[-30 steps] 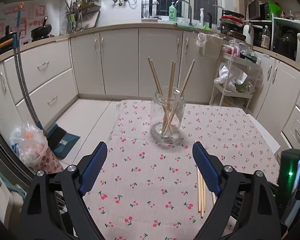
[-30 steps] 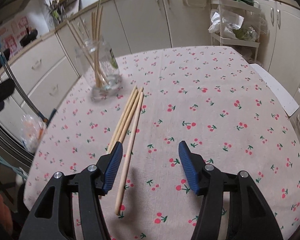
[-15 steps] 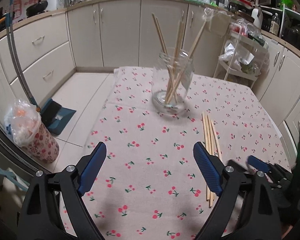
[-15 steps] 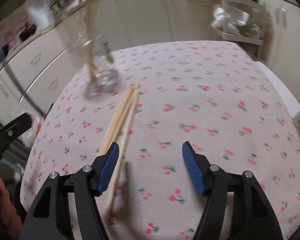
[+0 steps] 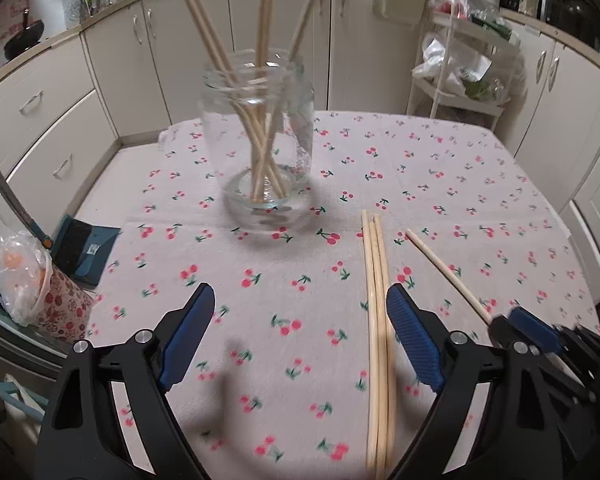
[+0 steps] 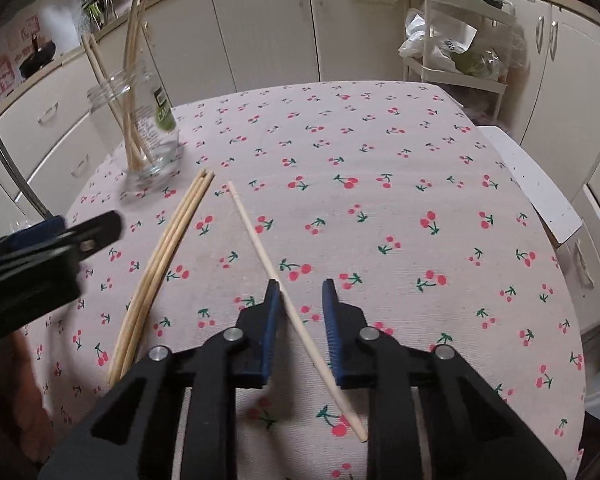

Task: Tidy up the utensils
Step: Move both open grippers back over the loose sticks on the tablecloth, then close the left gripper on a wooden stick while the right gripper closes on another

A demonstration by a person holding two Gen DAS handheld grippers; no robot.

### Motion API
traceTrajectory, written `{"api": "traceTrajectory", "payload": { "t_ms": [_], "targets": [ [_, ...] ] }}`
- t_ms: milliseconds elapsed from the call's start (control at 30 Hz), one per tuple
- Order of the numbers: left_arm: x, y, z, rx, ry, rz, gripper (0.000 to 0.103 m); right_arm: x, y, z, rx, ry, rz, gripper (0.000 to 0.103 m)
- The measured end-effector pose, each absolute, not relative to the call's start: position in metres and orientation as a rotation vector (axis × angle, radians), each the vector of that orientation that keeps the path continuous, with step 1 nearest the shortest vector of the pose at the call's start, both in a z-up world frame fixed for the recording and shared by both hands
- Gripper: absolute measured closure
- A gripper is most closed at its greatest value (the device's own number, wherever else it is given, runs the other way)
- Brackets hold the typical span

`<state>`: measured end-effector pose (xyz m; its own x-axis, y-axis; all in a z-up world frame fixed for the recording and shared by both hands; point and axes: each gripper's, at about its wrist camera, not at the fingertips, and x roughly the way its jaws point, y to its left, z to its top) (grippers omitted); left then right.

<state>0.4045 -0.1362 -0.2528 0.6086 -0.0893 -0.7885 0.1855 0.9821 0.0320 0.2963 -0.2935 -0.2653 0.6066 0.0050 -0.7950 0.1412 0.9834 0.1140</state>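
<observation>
Compared with one second ago, the right gripper [image 6: 300, 292] has narrowed its jaws and is now straddling a single chopstick [image 6: 256, 236], which has come away from the bundle of three chopsticks [image 6: 168, 240] and is lying alone on the surface at an angle. The jaws are partly closed around it with a small gap on each side, so I judge that they are not pinching it yet. The left gripper [image 5: 300, 320] is hovering with its jaws spread wide and holding nothing; it has come closer to the glass jar [image 5: 260, 136], where several chopsticks [image 5: 260, 120] are already standing and leaning against the rim.

What could go wrong: the chopstick is crossing the jaws at a slant, not square, so when they are closing it may roll or swing out to one side. The grip would also fall far toward the near end, so the long free end may be drooping when lifted and may be knocking the jar rim or the sticks already inside. The bundle is lying just beside the left gripper's right finger, which could disturb it.

The surface is wearing a pale cloth with red cherries [image 6: 380, 160], soft and a little wrinkled. Around it is a kitchen with cream cabinets [image 5: 260, 12], a white rack with bags [image 6: 460, 40], and a dustpan [image 5: 84, 248] on the floor.
</observation>
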Motion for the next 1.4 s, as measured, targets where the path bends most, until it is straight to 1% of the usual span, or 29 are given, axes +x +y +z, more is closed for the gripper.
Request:
{"api": "traceTrajectory", "payload": {
  "t_ms": [133, 233, 300, 400, 433, 467, 567, 933, 967, 1000, 1067, 1100, 1167, 1400],
  "targets": [
    [0.416, -0.149, -0.262, 0.151, 0.924, -0.167, 0.026, 0.297, -0.298, -0.266, 0.212, 0.915, -0.062, 0.081],
    [0.421, -0.155, -0.269, 0.17, 0.947, -0.169, 0.033, 0.297, -0.3, -0.266, 0.228, 0.913, -0.055, 0.081],
    [0.423, -0.156, -0.274, 0.179, 0.966, -0.161, 0.04, 0.297, -0.3, -0.267, 0.236, 0.914, -0.051, 0.081],
    [0.423, -0.154, -0.277, 0.161, 0.97, -0.168, 0.042, 0.297, -0.302, -0.267, 0.251, 0.919, -0.044, 0.081],
    [0.422, -0.154, -0.276, 0.166, 0.967, -0.164, 0.044, 0.297, -0.302, -0.266, 0.254, 0.922, -0.041, 0.081],
    [0.422, -0.153, -0.277, 0.172, 0.974, -0.153, 0.05, 0.296, -0.302, -0.266, 0.262, 0.925, -0.034, 0.081],
    [0.422, -0.144, -0.275, 0.091, 1.001, -0.191, 0.05, 0.295, -0.301, -0.267, 0.258, 0.923, -0.033, 0.081],
    [0.42, -0.153, -0.276, 0.125, 0.991, -0.199, 0.05, 0.295, -0.3, -0.267, 0.253, 0.92, -0.036, 0.08],
    [0.42, -0.153, -0.278, 0.128, 1.0, -0.194, 0.052, 0.295, -0.3, -0.267, 0.254, 0.92, -0.035, 0.08],
    [0.419, -0.151, -0.28, 0.134, 1.005, -0.183, 0.056, 0.294, -0.3, -0.267, 0.254, 0.921, -0.034, 0.08],
    [0.415, -0.148, -0.28, 0.148, 0.993, -0.17, 0.059, 0.294, -0.299, -0.267, 0.258, 0.928, -0.022, 0.08],
    [0.413, -0.144, -0.279, 0.143, 0.997, -0.159, 0.068, 0.293, -0.298, -0.267, 0.261, 0.934, -0.011, 0.08],
    [0.41, -0.133, -0.277, 0.114, 1.008, -0.134, 0.078, 0.291, -0.294, -0.266, 0.272, 0.957, 0.034, 0.08],
    [0.422, -0.127, -0.275, 0.101, 1.021, -0.159, 0.078, 0.319, -0.286, -0.258, 0.202, 0.964, 0.055, 0.08]
  ]
}}
